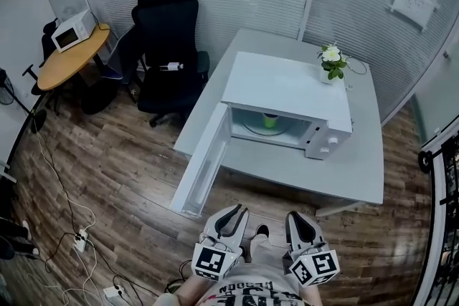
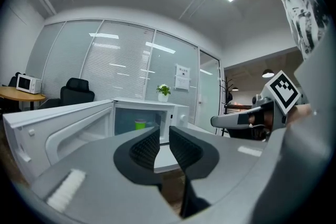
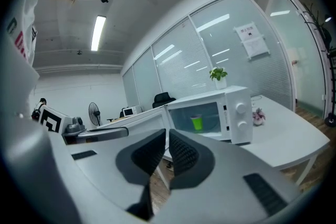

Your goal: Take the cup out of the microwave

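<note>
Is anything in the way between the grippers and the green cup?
Nothing visible. The microwave door hangs wide open at the left, and the green cup sits alone inside, in plain sight of the left hand-held gripper and right hand-held gripper.

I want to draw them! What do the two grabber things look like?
Both the left gripper and right gripper are light grey, with curved jaws lined by black ribbed pads. Each carries a cube of black-and-white square markers.
</note>
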The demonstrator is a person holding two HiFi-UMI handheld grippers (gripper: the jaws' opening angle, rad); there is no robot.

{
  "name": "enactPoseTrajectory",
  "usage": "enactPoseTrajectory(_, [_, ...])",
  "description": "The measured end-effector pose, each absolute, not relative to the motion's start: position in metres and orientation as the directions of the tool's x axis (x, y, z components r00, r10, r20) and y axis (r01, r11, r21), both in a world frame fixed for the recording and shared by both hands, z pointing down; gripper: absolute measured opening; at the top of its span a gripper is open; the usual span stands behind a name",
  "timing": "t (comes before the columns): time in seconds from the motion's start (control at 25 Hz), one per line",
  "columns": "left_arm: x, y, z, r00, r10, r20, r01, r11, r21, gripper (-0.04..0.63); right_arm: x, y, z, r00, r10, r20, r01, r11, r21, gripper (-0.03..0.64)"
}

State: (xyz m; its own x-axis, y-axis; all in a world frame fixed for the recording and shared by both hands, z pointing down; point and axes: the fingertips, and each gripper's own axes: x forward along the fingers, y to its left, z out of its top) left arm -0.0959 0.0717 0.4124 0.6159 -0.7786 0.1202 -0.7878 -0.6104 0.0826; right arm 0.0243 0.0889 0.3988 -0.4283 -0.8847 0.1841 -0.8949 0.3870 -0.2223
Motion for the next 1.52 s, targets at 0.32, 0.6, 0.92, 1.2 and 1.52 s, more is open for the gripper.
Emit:
enactPoseTrajectory(0.32, [-0.085,0.037,0.414,0.564,-0.816,0.124,-0.826,-0.555,0.101,0.051,0.037,0.047,0.403,-0.485,-0.852,0.195,-0.868,0.443,-0.226,0.028])
enactPoseTrajectory(0.6, [-0.068,0.005,0.402,0.516,-0.85,0.105,-0.856,-0.51,0.078,0.051,0.053,0.01,0.398,-0.537,-0.824,0.181,-0.838,0.496,-0.229,0.028])
enactPoseTrajectory(0.92, [-0.042,-0.02,0.399,0.486,-0.868,0.098,-0.874,-0.482,0.061,0.051,0.076,-0.021,0.399,-0.574,-0.803,0.16,-0.811,0.531,-0.243,0.028])
enactPoseTrajectory(1.2, [-0.027,-0.03,0.397,0.45,-0.889,0.088,-0.893,-0.447,0.05,0.051,0.095,-0.036,0.397,-0.602,-0.783,0.155,-0.792,0.562,-0.238,0.028])
enactPoseTrajectory(1.52, [-0.016,-0.034,0.405,0.434,-0.896,0.094,-0.901,-0.433,0.034,0.051,0.111,-0.045,0.405,-0.614,-0.772,0.165,-0.783,0.572,-0.243,0.028])
